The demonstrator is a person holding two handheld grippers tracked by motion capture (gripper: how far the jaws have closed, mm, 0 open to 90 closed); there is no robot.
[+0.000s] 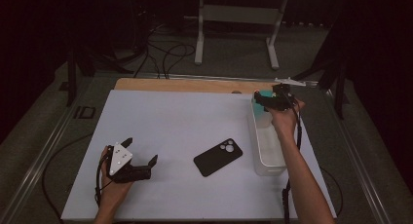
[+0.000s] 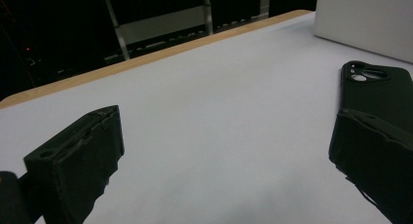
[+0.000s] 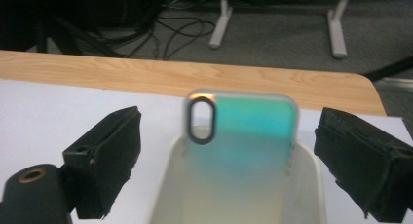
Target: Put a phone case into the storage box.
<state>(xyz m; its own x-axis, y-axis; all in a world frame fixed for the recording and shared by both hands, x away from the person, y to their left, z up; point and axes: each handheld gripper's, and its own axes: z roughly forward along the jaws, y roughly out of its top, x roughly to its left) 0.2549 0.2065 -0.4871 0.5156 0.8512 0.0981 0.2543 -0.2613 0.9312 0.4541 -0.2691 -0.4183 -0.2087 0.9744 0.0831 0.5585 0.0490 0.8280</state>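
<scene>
Tongs in the right hand (image 1: 275, 100) hang wide open over the far end of the long clear plastic bin (image 1: 266, 156), their jaws apart on either side of an iridescent teal phone case with an oval camera cutout (image 3: 243, 124) that leans upright against the bin's far wall. I judge the step to be the approach to that case; next the jaws must drop lower and close on its side edges without knocking the bin's rim. Left-hand tongs (image 1: 141, 163) rest open and empty on the white worktop (image 1: 170, 117), well left of the bin. A black phone case (image 1: 217, 157) lies flat just left of the bin. Toward the worktop's far wooden edge (image 1: 185, 84) there is little room beyond the bin.
</scene>
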